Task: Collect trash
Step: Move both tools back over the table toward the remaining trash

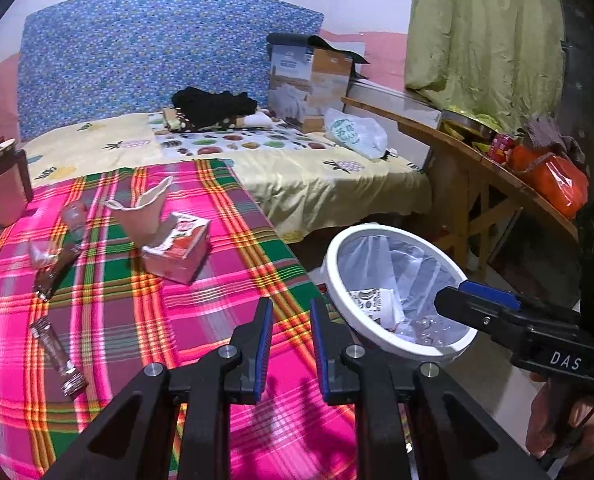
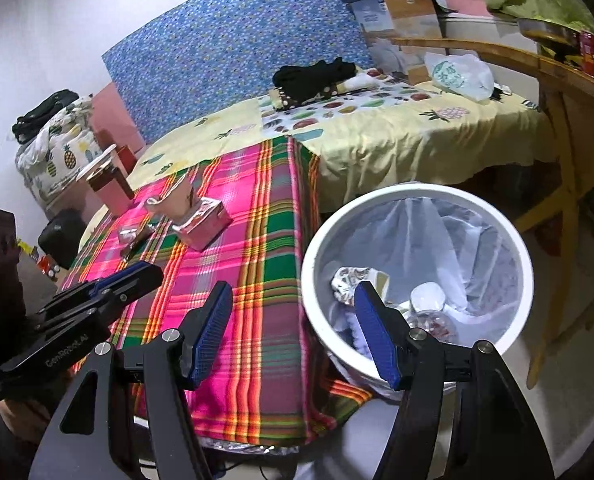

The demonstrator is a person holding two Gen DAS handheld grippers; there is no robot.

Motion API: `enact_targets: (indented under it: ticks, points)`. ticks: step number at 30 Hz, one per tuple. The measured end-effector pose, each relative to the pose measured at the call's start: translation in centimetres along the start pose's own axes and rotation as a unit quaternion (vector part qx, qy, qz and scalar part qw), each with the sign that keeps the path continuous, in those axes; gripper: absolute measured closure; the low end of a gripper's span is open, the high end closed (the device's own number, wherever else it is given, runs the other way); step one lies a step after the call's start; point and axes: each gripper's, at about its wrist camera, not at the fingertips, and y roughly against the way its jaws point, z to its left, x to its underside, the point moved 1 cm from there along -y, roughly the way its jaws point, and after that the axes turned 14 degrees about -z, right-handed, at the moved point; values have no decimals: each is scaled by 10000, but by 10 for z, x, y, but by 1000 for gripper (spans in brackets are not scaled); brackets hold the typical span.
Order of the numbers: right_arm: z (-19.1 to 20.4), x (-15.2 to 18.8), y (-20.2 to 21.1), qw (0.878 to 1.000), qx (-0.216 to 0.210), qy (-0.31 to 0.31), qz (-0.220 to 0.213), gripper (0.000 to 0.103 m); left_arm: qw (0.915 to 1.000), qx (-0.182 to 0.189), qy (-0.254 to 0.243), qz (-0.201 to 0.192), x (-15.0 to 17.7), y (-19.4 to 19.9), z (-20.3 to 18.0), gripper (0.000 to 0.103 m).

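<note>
A white bin [image 2: 417, 196] lined with a clear plastic bag [image 2: 449, 236] is placed on the floor just beside the table edge; inside it a crumpled patterned wrapper [image 2: 347, 280], a small white cup [image 2: 427, 296] and a clear crushed piece of plastic [image 2: 433, 322] are seen at the bottom. The table is covered by a pink and green plaid cloth [image 1: 225, 280], and the trash not yet collected is left on it: a pink carton [image 1: 181, 248] lying tilted, a torn paper cup [image 1: 141, 212] touching the carton, a crumpled clear cup [image 1: 49, 250], and two brown wrappers [image 1: 59, 350], one beside the clear cup and one nearer to the camera. A pink tumbler with a dark lid [image 1: 5, 184] is stood upright at the far left corner of the cloth; what is inside it cannot be told.

The left gripper [image 1: 291, 346] is held above the cloth, near the bin; its fingers are a little apart and nothing is between them. The right gripper [image 2: 295, 332] is held over the near rim of the bin; its fingers are spread wide and nothing is gripped by them.
</note>
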Motion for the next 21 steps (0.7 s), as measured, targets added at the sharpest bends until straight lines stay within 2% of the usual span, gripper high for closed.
enact_targets:
  ticks: [13, 21]
  points:
    - [26, 5, -17, 9991, -373, 85, 191, 38, 9987, -460, 213, -18, 10, 17, 40, 84]
    - [41, 4, -26, 9984, -500, 150, 209, 38, 9953, -896, 367, -56, 12, 28, 72, 84]
